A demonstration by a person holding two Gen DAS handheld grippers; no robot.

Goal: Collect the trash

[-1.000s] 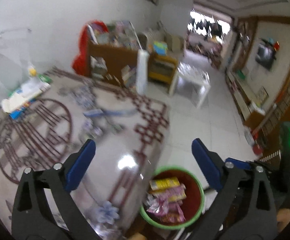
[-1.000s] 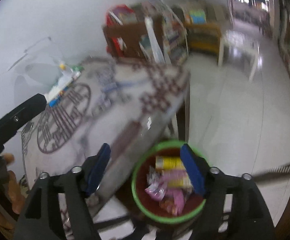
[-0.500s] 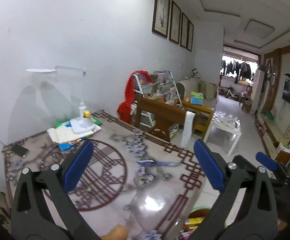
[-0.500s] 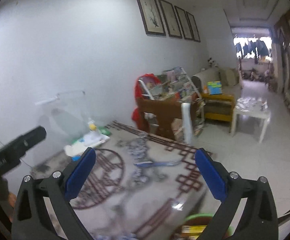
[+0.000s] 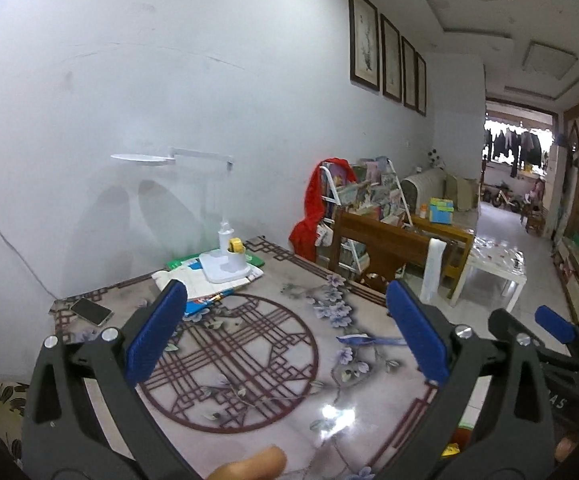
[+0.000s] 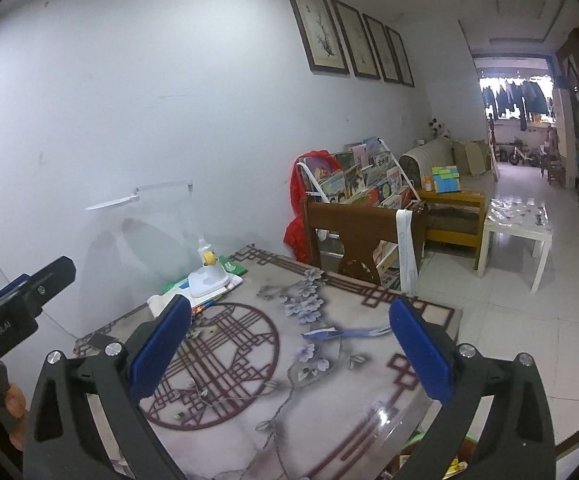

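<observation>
My left gripper stands open and empty above the patterned table. My right gripper is also open wide with nothing between its pads, over the same table. Only a sliver of the green-rimmed trash bin shows at the table's near right corner, with a yellow wrapper in it. A thin blue shape lies on the tabletop; whether it is a wrapper or print I cannot tell. Each gripper appears in the other's view: the right, the left.
A white desk lamp stands on papers at the table's far left, with a phone near the left edge. Beyond the table are a wooden chair, a book rack, a white side table and tiled floor.
Both grippers have risen and tilted up from over the bin to face across the table. The bin has slipped to the bottom edge of both views. The right jaws have widened.
</observation>
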